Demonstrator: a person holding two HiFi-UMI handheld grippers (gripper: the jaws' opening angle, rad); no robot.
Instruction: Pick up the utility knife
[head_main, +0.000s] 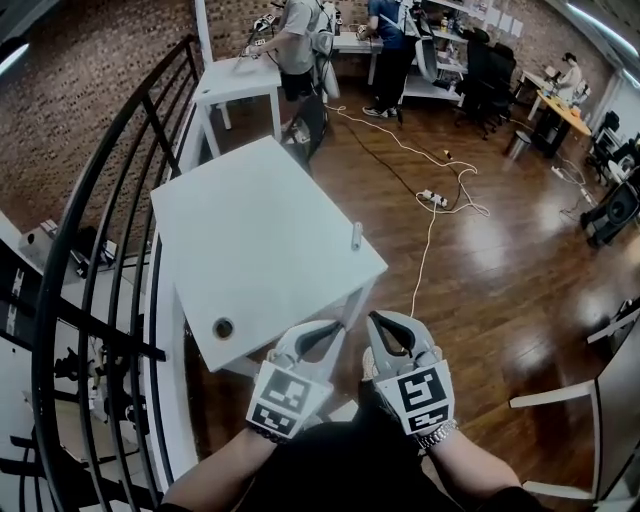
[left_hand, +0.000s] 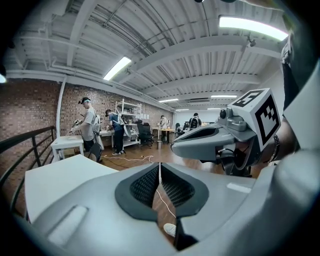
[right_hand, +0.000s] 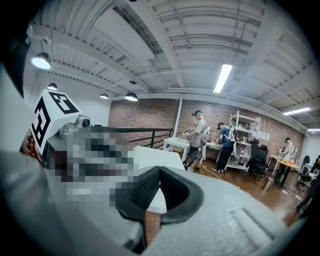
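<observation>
I hold both grippers side by side just off the near edge of the white table (head_main: 250, 230), pointing away from me and tilted slightly down. My left gripper (head_main: 333, 328) has its jaws pressed together, black pads meeting at the tip, with nothing between them. My right gripper (head_main: 376, 320), just beside it, is likewise closed and empty. The utility knife (head_main: 356, 236) lies on the tabletop near its right edge, well apart from both grippers. A round hole (head_main: 223, 327) sits in the table's near left corner. A black railing (head_main: 120, 200) curves along the left, and a white cable (head_main: 430, 215) trails over the wooden floor on the right. People (head_main: 297, 40) stand at a far table (head_main: 240, 80).
</observation>
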